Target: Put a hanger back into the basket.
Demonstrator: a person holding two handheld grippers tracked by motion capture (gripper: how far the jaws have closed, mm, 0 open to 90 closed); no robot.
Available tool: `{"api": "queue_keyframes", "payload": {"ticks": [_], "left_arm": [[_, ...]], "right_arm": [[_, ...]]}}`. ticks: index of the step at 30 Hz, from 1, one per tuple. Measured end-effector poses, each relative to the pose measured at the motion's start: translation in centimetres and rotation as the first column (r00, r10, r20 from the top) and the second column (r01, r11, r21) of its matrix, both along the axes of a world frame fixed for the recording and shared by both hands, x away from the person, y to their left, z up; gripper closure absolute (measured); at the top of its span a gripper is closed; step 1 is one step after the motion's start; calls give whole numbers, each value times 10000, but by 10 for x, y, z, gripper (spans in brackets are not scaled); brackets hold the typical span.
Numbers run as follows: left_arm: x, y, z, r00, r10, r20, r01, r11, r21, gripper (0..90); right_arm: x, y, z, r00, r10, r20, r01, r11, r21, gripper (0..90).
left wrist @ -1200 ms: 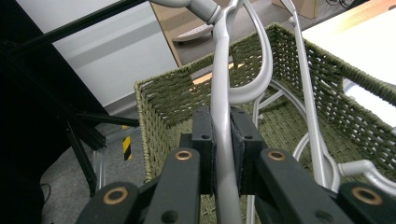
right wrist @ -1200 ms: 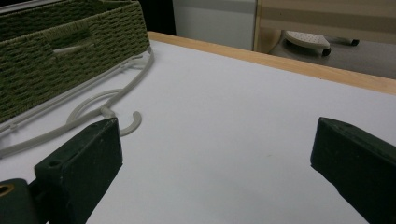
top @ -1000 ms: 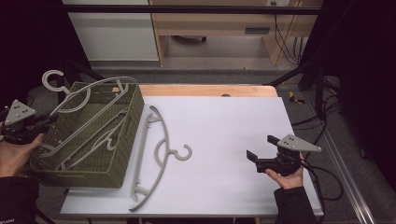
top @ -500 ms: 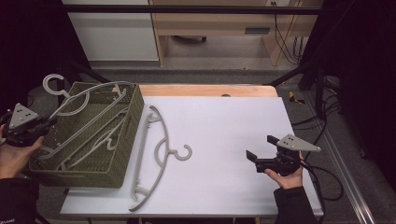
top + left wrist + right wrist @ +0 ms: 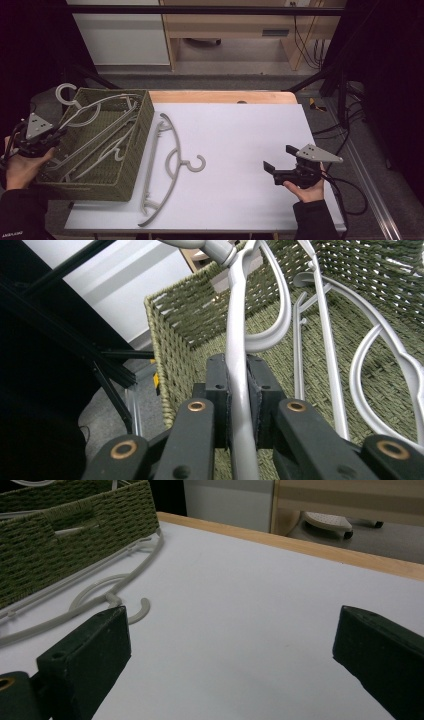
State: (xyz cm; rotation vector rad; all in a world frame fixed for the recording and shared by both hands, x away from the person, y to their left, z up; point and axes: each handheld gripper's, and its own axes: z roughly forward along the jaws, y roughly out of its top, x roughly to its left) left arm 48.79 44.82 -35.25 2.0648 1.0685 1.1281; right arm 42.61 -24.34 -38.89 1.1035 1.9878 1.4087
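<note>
Left gripper (image 5: 42, 141) at the near-left edge of the woven basket (image 5: 134, 150), clamped hard on the grey hanger (image 5: 239, 365). Jaws almost fully closed, pads pinching the hanger's thin arm from both sides, bar running straight up between them. Hook (image 5: 65, 93) poking out over the basket's far-left corner, shoulders lying across the hangers already inside.

Best played slow here: keep the grip square on the bar, hold the hanger level, steer the hook clear of the basket's rim and of the loops below before letting it settle or lifting it away. Likely snag: crossed arms tangling inside the basket.

Right gripper (image 5: 281, 169) well to the basket's right, above bare white table (image 5: 240, 130), jaws spread wide, nothing between them. Second hanger (image 5: 167, 165) flat on the table, just beside the basket's right wall.
</note>
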Motion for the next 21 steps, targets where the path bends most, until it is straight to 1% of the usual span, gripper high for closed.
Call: {"api": "queue_keyframes", "payload": {"ticks": [1,3,5,7,9,13,14,17,19,20,21], "left_arm": [[0,0,-2,10000,49,-61,-49,10000,34,819],[0,1,-6,9998,191,-3,-191,9997,176,819],[1,3,-11,9995,277,-155,-274,9995,185,819],[0,4,-15,9992,322,-226,-319,9994,168,819],[0,3,-18,9991,298,-289,-296,9995,84,818],[-1,-4,-21,9986,47,-533,-29,9995,325,817],[-2,-6,-19,9985,-20,-552,37,9995,310,817],[-4,-9,-16,9976,-239,-649,244,9997,69,812],[-7,-10,-14,9965,-377,-741,364,9992,-189,808],[-7,-11,-13,9955,-434,-842,418,9989,-203,805],[-8,-13,-12,9941,-507,-956,476,9983,-348,803]], "right_arm": [[0,0,0,10000,18,-4,-18,10000,-3,23],[0,0,0,10000,76,-5,-76,10000,-63,23],[0,0,-1,10000,77,4,-77,9999,-67,23],[0,0,-1,10000,82,7,-82,10000,-52,23],[0,0,-1,10000,83,-2,-83,10000,-36,23],[0,0,0,10000,64,24,-64,10000,-18,23],[0,0,0,10000,43,15,-43,10000,9,24],[-1,-1,1,9999,108,61,-109,9999,28,24],[-1,-1,1,10000,70,66,-71,9999,84,24],[-1,-1,2,9999,76,85,-76,9999,97,24],[-2,-1,2,9999,80,83,-81,9999,112,24]]}}
